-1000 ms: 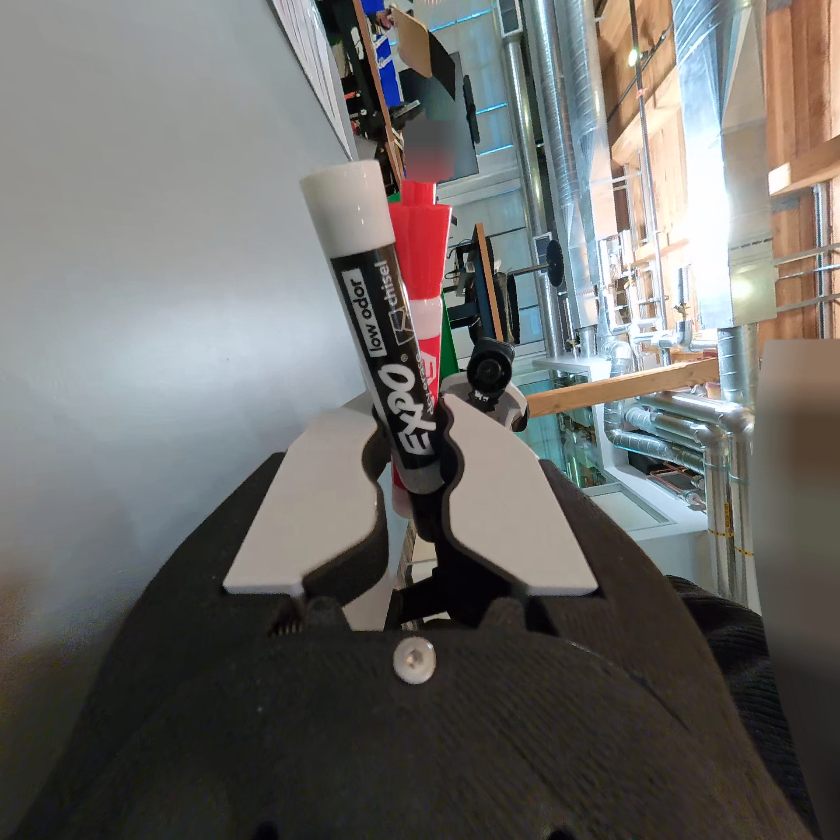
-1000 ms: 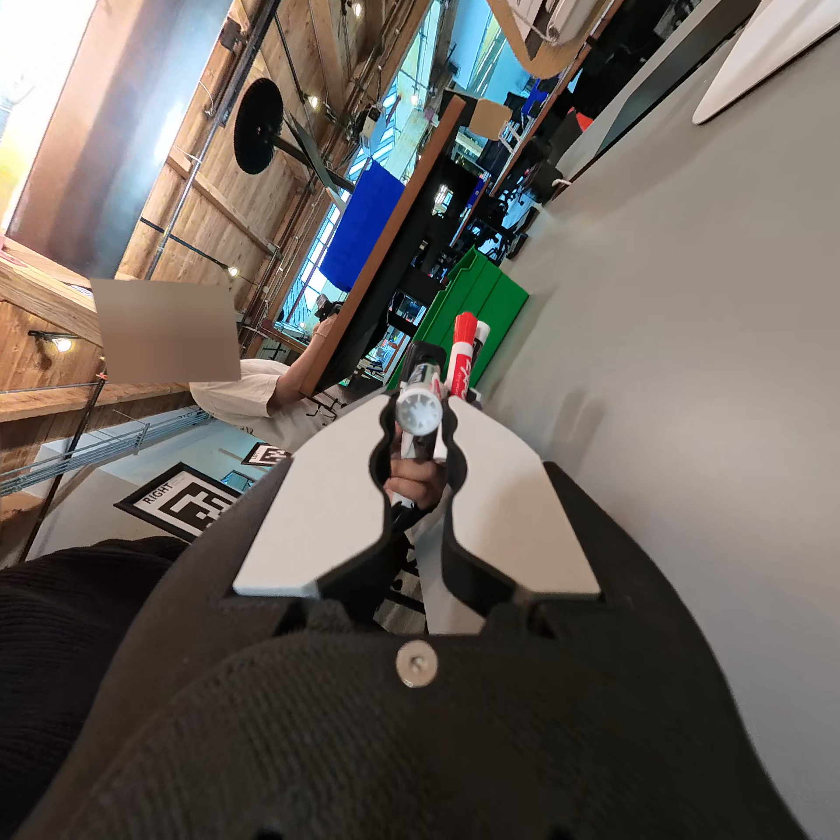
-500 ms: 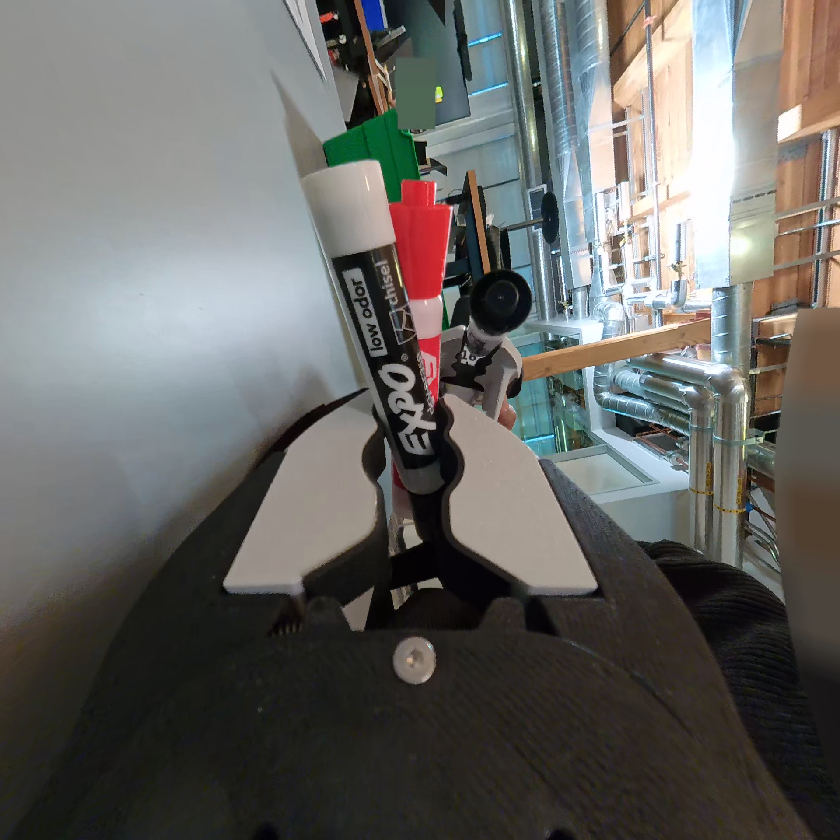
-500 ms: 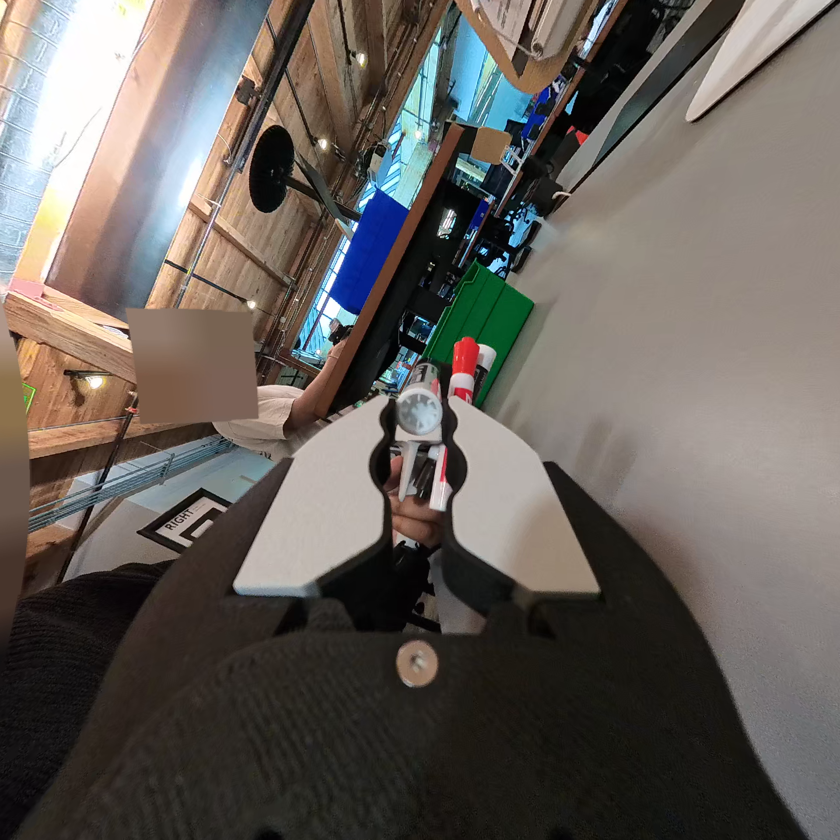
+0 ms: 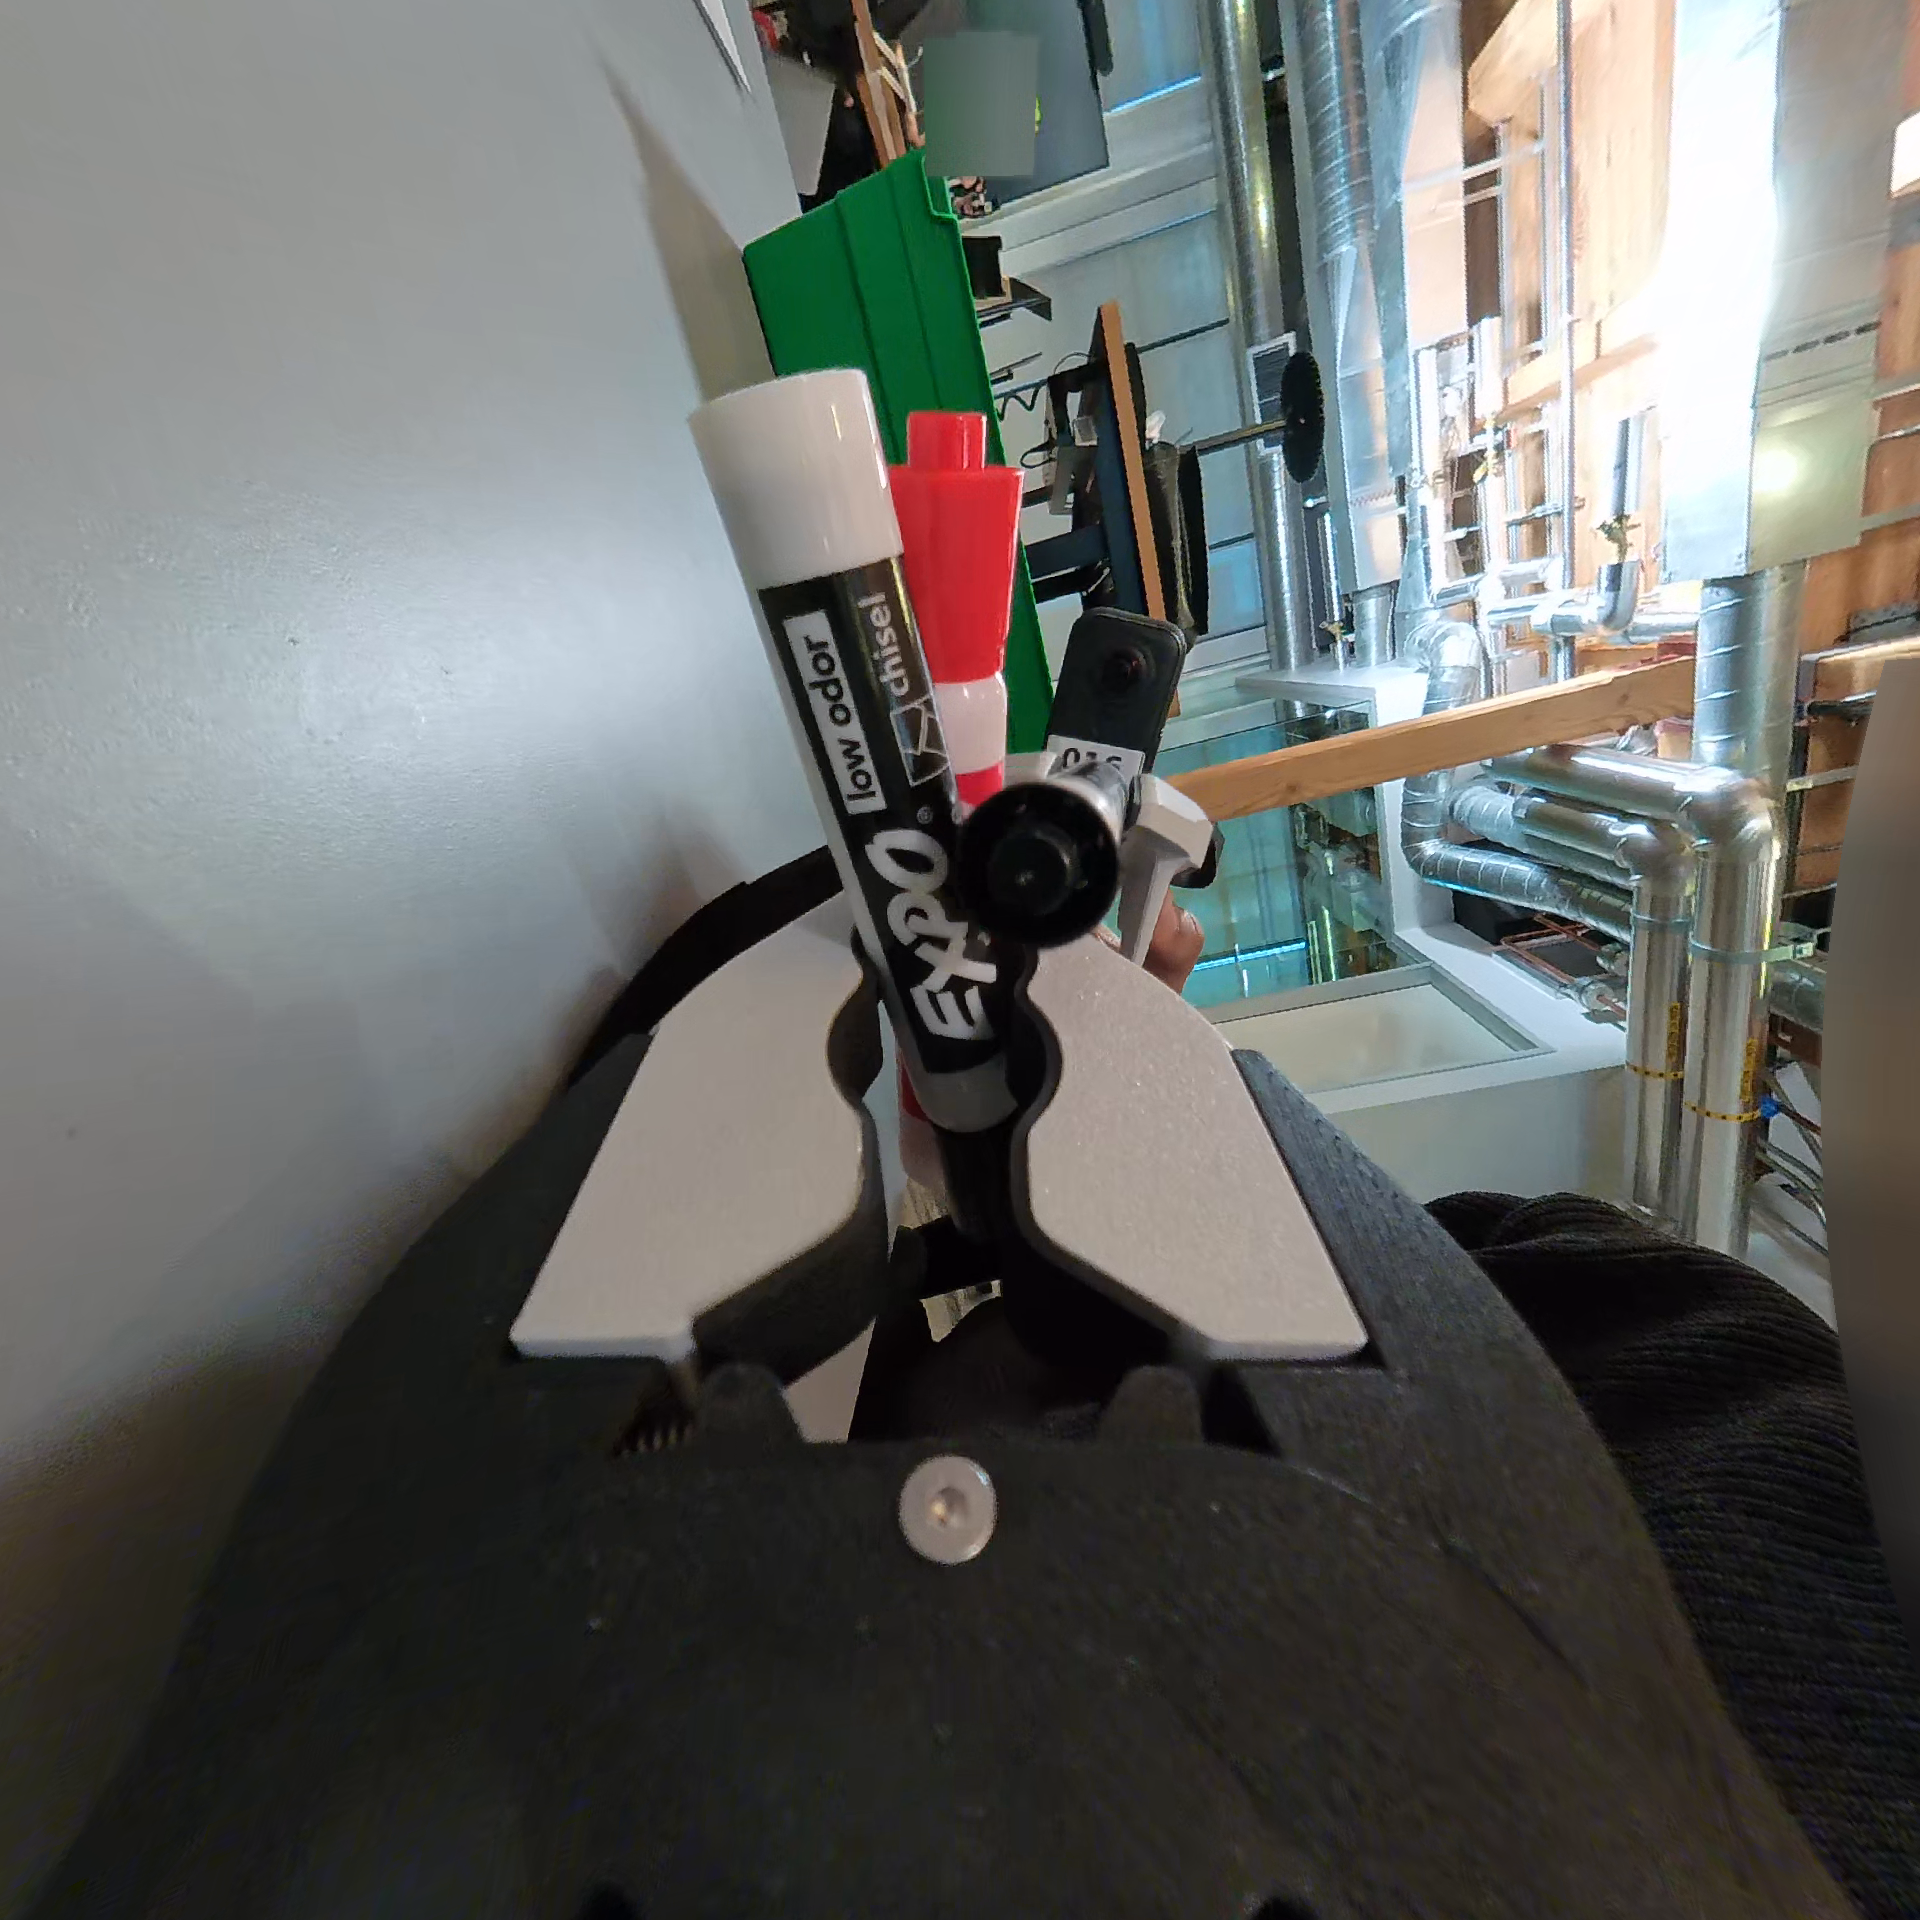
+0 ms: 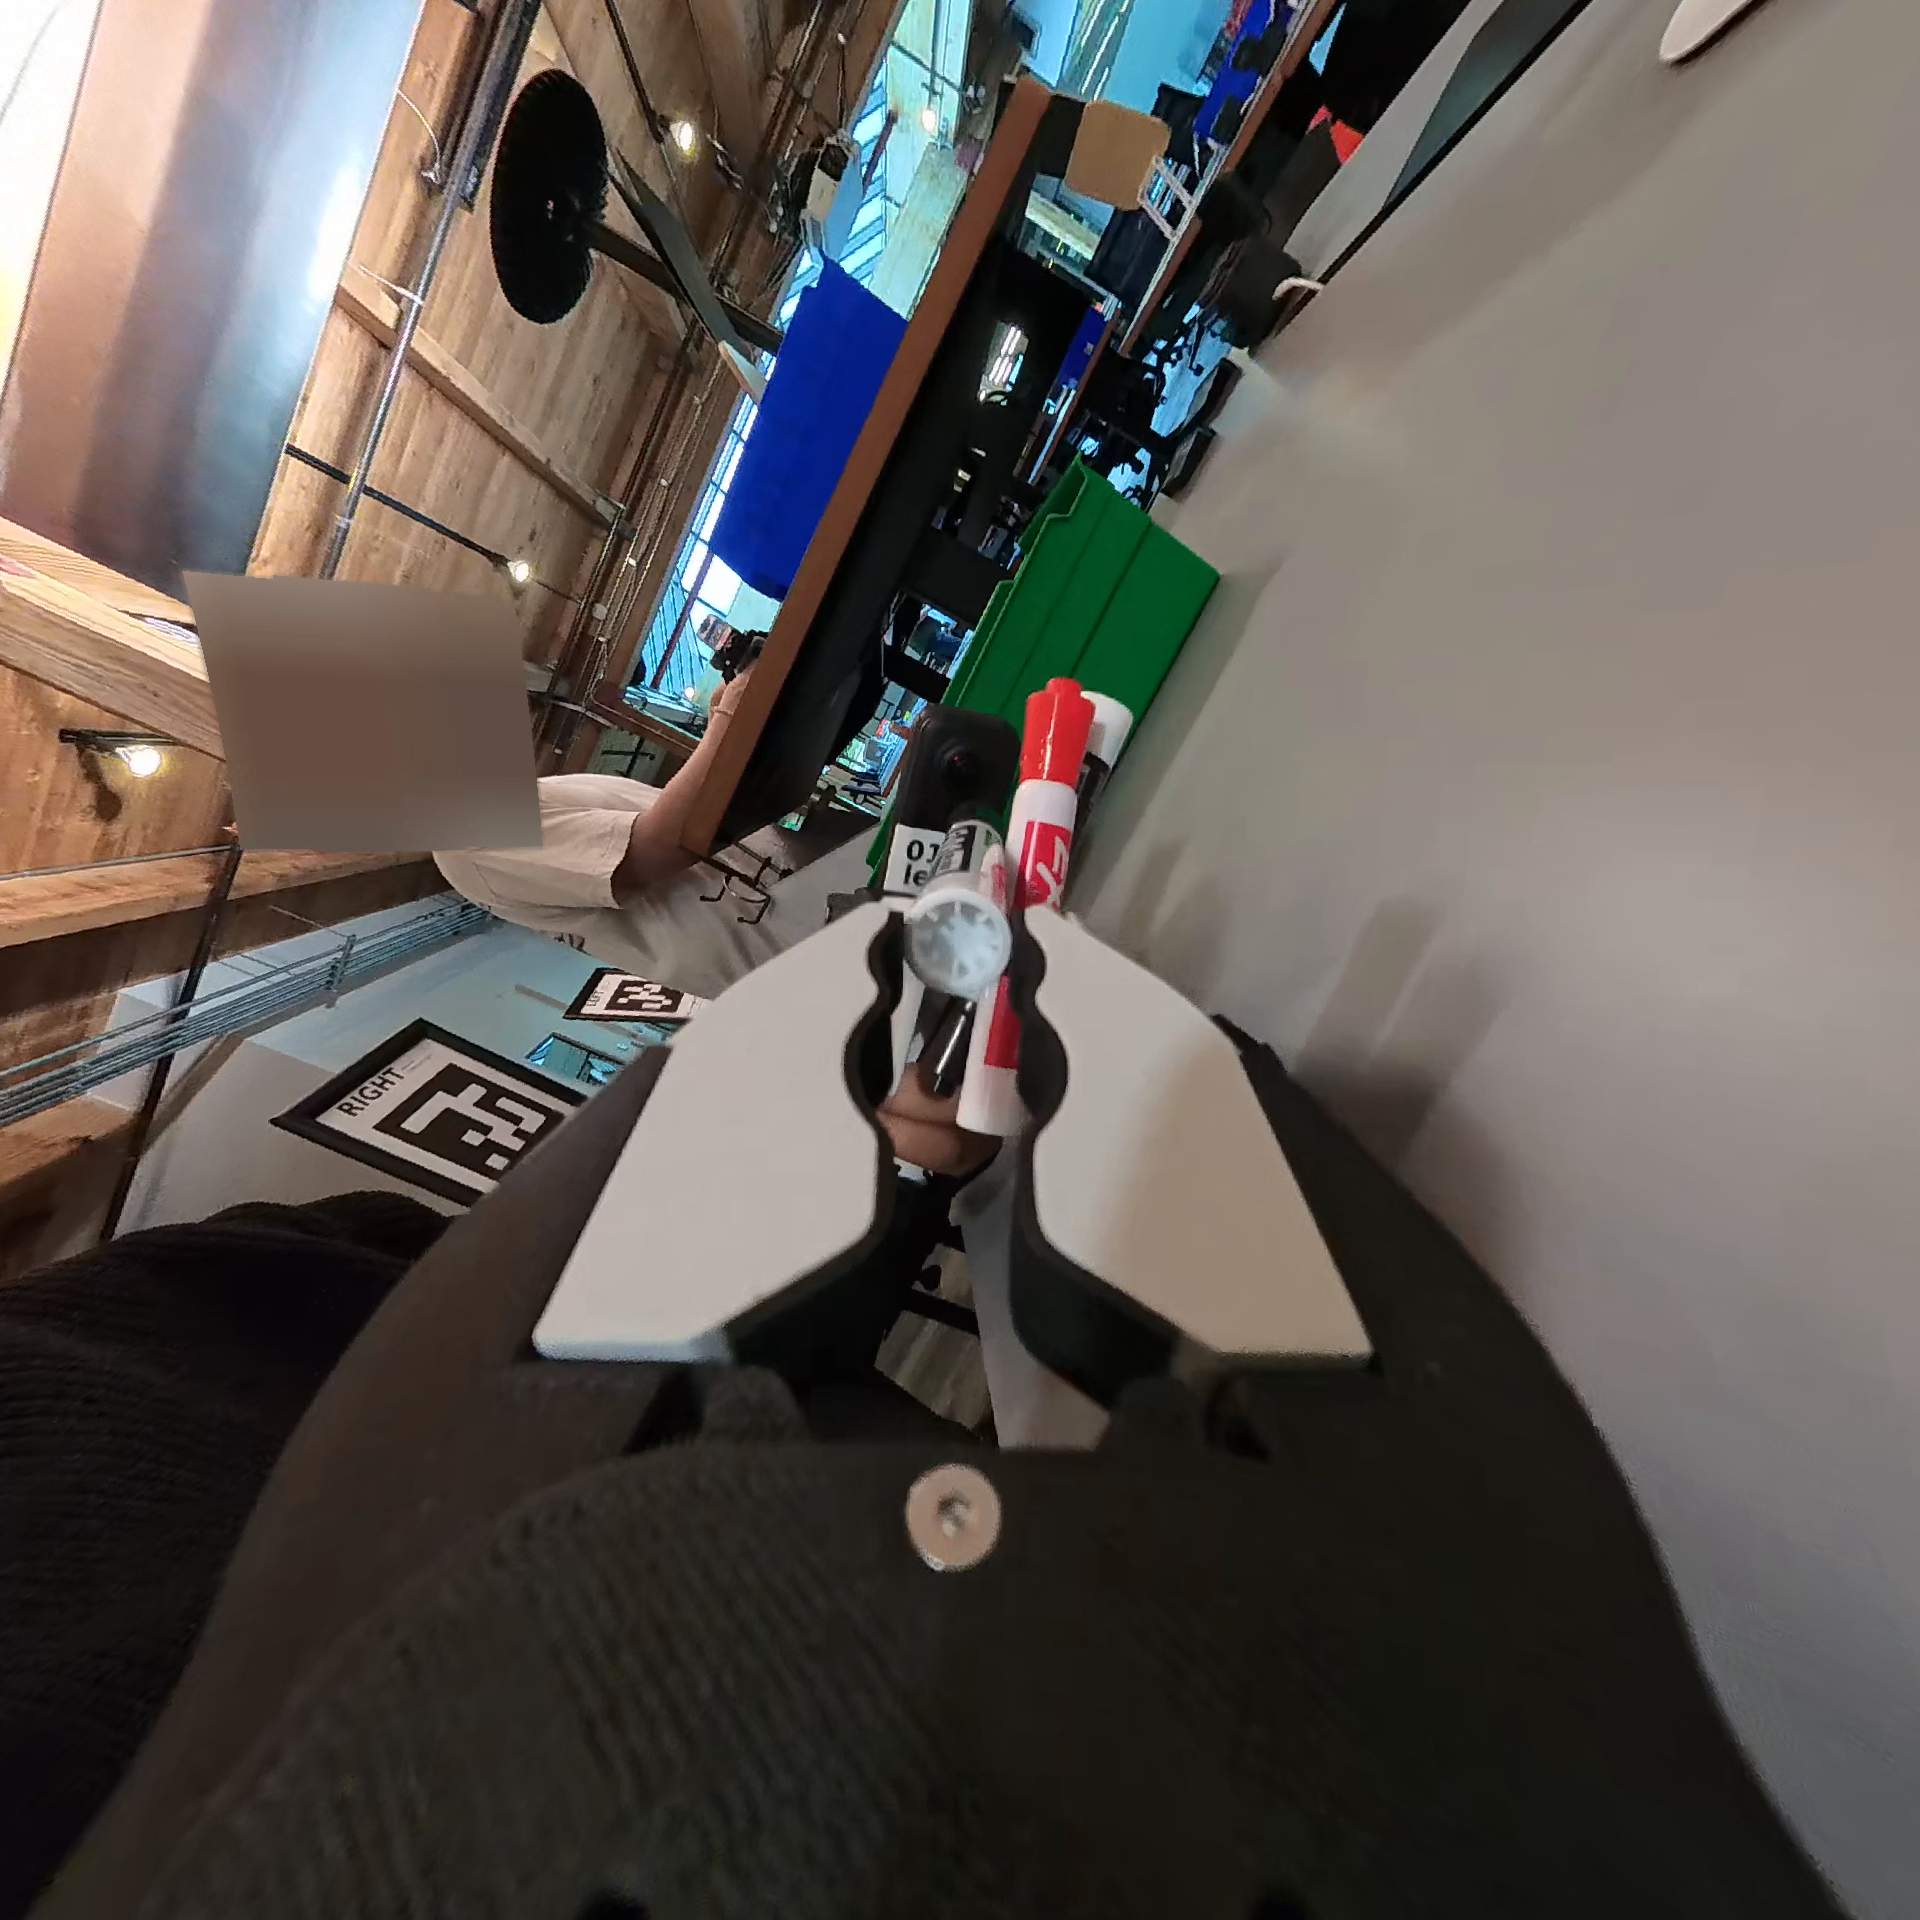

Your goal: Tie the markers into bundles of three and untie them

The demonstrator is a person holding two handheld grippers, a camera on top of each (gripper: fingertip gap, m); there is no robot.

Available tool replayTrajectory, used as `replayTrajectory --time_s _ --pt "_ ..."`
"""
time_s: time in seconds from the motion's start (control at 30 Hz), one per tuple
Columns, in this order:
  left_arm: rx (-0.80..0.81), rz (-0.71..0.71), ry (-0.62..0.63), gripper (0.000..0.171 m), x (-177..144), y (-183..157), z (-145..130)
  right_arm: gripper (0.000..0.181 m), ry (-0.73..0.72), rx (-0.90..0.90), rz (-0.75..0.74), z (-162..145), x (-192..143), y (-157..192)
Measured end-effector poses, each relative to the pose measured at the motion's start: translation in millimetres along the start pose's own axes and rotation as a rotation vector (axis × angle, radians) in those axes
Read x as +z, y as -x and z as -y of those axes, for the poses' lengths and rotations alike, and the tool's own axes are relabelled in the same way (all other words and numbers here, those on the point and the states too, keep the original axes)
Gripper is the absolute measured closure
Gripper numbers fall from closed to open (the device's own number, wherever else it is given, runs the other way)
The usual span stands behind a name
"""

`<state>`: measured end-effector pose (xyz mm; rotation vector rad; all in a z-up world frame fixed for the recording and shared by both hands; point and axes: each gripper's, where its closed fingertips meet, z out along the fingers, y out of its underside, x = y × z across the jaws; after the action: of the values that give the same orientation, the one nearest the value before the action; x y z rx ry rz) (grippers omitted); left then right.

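The left gripper (image 5: 940, 1023) has its jaws closed nearly together on the black dry-erase marker (image 5: 862, 748), gripping it low on the barrel so that the white end stands up and away from the jaws. A red marker (image 5: 956, 582) lies just beside it, on the far side, and runs down between the same jaws; whether they press on it too cannot be told. Both are raised off the grey worktop (image 5: 343, 582), which fills the left of this view, tilted on its side.

The right gripper (image 6: 956, 961) has its jaws drawn in on a second black marker (image 6: 961, 894), seen end-on with its white butt towards the camera. In the left wrist view that second black marker (image 5: 1044, 868) points its black cap at the lens, right against the other two, with the right gripper (image 5: 1153, 862) behind it.

A green plastic bin (image 6: 1101, 592) stands on the worktop (image 6: 1538, 831) beyond the markers. A seated person's light sleeve (image 6: 551, 862) shows at a far desk.
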<state>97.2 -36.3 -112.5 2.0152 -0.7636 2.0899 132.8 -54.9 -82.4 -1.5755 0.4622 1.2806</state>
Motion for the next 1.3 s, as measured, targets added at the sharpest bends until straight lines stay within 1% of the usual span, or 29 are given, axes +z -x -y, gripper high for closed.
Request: replayTrajectory --time_s 0.3,0.5,0.73,0.87,0.93,1.03,1.1,1.17,1.23,1.3 --pt "0.024 0.012 -0.007 0.152 -1.0 -0.1 1.6 0.162 0.093 -0.004 0.001 -18.7 8.2 0.2" --pt "0.028 0.003 -0.022 0.152 -2.8 -1.9 4.7 0.162 0.22 -0.082 -0.024 -37.3 13.7 0.4" --pt "0.032 -0.009 -0.001 0.152 0.3 -4.4 -0.2 0.161 0.376 -0.12 -0.039 -63.3 18.5 -2.3" --pt "0.037 -0.003 0.027 0.152 4.4 -4.0 -7.1 0.164 0.4 -0.122 -0.027 -69.9 21.3 0.0" --pt "0.041 0.006 0.045 0.152 6.8 -3.2 -11.2 0.165 0.407 -0.115 -0.036 -71.0 21.2 -2.1" --pt "0.055 0.02 0.034 0.152 7.0 -2.9 -10.2 0.165 0.404 -0.123 -0.049 -68.9 19.2 -3.7" --pt "0.049 0.015 0.024 0.152 5.3 -3.2 -7.5 0.164 0.381 -0.119 -0.039 -62.8 17.1 -2.0" --pt "0.05 0.04 0.023 0.152 3.5 1.5 -5.9 0.162 0.334 -0.114 -0.039 -51.1 13.8 -2.1" --pt "0.045 0.05 0.014 0.152 2.9 3.9 -4.6 0.154 0.28 -0.127 -0.088 -35.9 9.0 -9.7" --pt "0.029 0.039 0.006 0.152 3.5 2.8 -3.8 0.147 0.246 -0.164 -0.178 -24.3 5.8 -22.7"
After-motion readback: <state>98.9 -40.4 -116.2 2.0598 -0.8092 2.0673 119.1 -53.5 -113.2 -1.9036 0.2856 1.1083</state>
